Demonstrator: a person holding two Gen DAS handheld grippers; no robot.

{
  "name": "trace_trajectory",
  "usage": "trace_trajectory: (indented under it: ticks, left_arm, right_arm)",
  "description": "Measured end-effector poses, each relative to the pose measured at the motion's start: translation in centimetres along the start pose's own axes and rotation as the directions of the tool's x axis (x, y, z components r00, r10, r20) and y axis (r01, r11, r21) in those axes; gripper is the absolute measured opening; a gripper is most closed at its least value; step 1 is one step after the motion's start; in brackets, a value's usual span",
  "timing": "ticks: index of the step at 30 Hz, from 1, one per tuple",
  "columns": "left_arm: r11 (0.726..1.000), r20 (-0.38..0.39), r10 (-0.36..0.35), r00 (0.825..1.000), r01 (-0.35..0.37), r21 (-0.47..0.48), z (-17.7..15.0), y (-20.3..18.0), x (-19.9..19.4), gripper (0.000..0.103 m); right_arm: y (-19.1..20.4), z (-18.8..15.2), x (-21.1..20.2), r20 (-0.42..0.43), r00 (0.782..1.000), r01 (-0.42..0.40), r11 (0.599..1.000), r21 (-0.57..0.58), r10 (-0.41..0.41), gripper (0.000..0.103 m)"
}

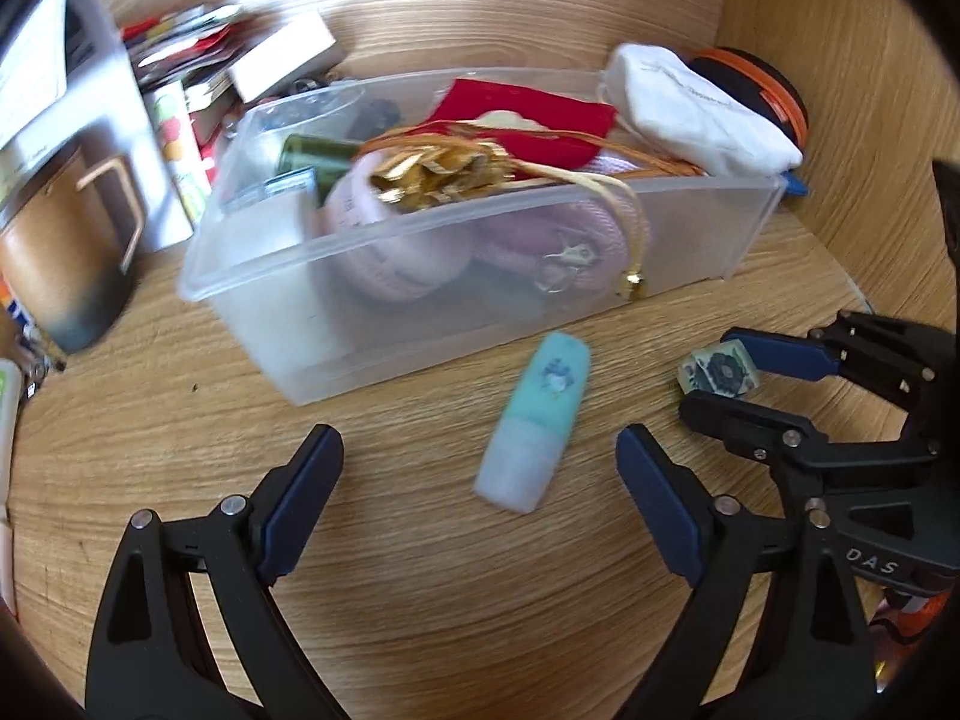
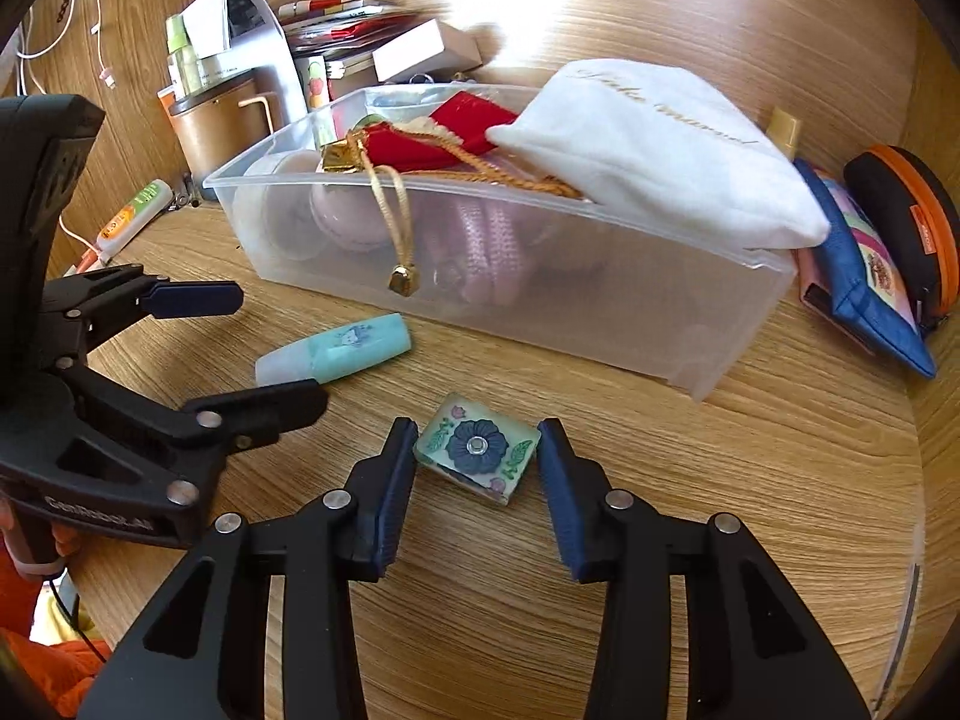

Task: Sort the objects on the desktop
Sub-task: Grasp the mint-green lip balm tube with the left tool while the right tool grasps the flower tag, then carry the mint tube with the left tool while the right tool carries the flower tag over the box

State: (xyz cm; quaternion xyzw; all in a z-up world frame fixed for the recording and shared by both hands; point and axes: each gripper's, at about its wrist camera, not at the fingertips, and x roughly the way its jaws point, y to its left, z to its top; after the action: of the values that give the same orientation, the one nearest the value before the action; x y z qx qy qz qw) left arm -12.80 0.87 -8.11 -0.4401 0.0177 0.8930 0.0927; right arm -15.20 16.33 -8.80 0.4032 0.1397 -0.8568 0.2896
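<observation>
Right wrist view, nearest first: the right gripper [image 2: 478,461] has its jaws drawn in narrow around a small square tile [image 2: 477,455] with a dark blue flower on it. The left pad meets the tile's corner, while on the right a thin gap shows (whether the pads truly press on it I cannot tell). The tile lies flat on the wooden desk [image 2: 750,480]. To the left, the left gripper [image 2: 237,348] stands with jaws wide, and a mint highlighter [image 2: 342,349] lies between them on the desk, touched by neither pad.

Beyond both sits a clear plastic bin [image 2: 630,324], filled with pink knitted things, a red pouch [image 2: 456,132] and gold cord that hangs over the front wall. A white cloth bag [image 2: 660,144] rests on the bin's right rim. Just right of the bin lean a blue pouch [image 2: 864,276] and a black-and-orange round case [image 2: 912,222]. Far left stands a brown mug [image 2: 216,132], with papers and boxes behind it.

Left wrist view shows the same: the left gripper's [image 1: 480,462] pads wide apart either side of the highlighter [image 1: 537,420].
</observation>
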Motion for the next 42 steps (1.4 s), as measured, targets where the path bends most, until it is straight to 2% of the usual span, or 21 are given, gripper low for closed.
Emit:
trace_trajectory:
  ticks: [3, 10, 15, 20, 27, 28, 38, 42]
  left_arm:
    - [1.0, -0.017, -0.002, 1.0, 0.002, 0.012, 0.3, -0.6, 0.7, 0.079]
    - [0.999, -0.015, 0.027, 1.0, -0.026, 0.044, 0.8, -1.4, 1.4, 0.075]
    - [0.998, -0.008, 0.021, 1.0, -0.02, 0.052, 1.3, -1.6, 1.9, 0.068]
    - [0.997, 0.006, 0.009, 1.0, -0.01, 0.075, 1.4, -2.1, 1.9, 0.046]
    - [0.997, 0.009, 0.003, 1.0, -0.004, 0.083, 1.0, -2.0, 1.7, 0.031]
    - [0.997, 0.011, 0.01, 1.0, -0.011, 0.08, 1.0, -1.8, 1.6, 0.024]
    - [0.997, 0.011, 0.008, 1.0, -0.009, 0.082, 0.2, -1.6, 0.9, 0.024]
    - [0.995, 0.046, 0.024, 0.999, -0.029, 0.097, -0.1, -1.9, -0.3, 0.024]
  right_arm:
    - [-0.6, 0.0, -0.3, 0.005, 1.0, -0.014, 1.0, 0.007, 0.014, 0.038]
    - [-1.8, -0.1, -0.8, 0.007, 1.0, -0.015, 1.0, 0.014, 0.015, 0.038]
    - [-2.9, 0.0, -1.4, 0.026, 0.999, -0.031, 0.999, 0.043, 0.03, 0.038]
    - [-3.7, 0.3, -1.6, 0.036, 0.998, -0.055, 0.996, 0.072, 0.052, 0.038]
    - [-3.6, 0.5, -1.8, 0.041, 0.997, -0.067, 0.995, 0.068, 0.064, 0.038]
    - [-3.6, 0.5, -1.8, 0.042, 0.997, -0.067, 0.996, 0.066, 0.064, 0.038]
    - [-3.4, 0.7, -2.4, 0.055, 0.996, -0.068, 0.996, 0.057, 0.065, 0.038]
    - [-2.9, 0.9, -2.4, 0.063, 0.995, -0.074, 0.996, 0.045, 0.071, 0.038]
